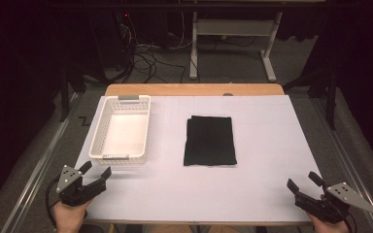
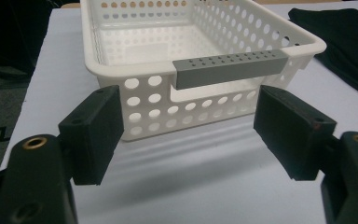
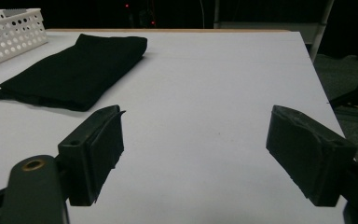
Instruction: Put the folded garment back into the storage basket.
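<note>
Left gripper: jaws wide apart, nothing between them; sits at the near left table edge, just short of the white basket.
Right gripper: jaws wide, empty, at the near right corner, well apart from the cloth.
Black cloth: folded flat, mid-table, to the right of the basket, not touching it.
Basket: empty, perforated walls, grey handle facing the left gripper.
Risk 1: a grip on the top layer alone would likely unfold the cloth on lifting.
Risk 2: the light basket could slide or tip if a jaw nudges its rim.
Surface: white sheet over a wooden tabletop, smooth, likely low friction.
Room: dark; cables and a desk frame on the floor behind.
</note>
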Action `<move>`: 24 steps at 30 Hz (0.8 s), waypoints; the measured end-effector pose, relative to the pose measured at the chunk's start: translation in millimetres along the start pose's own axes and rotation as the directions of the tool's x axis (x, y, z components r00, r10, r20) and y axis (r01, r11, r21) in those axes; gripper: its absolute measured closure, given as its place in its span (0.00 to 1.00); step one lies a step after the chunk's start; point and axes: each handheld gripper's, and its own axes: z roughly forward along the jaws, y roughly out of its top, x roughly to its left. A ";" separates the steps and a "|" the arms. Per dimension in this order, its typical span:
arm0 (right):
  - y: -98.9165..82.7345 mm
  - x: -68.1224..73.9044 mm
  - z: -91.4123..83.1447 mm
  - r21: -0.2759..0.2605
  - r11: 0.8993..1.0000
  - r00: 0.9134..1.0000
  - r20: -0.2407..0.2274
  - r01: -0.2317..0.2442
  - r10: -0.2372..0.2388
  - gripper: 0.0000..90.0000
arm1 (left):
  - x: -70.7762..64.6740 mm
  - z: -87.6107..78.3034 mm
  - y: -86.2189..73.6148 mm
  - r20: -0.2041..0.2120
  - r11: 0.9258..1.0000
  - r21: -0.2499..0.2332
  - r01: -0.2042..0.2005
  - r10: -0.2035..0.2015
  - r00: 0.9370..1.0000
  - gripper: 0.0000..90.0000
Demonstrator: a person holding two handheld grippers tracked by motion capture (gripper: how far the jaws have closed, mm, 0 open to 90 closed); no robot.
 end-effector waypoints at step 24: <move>1.3 7.8 3.9 0.032 0.997 0.998 -0.019 0.066 -0.066 0.21 | -10.0 -1.3 5.6 0.010 0.999 -0.015 -0.052 0.052 0.999 0.24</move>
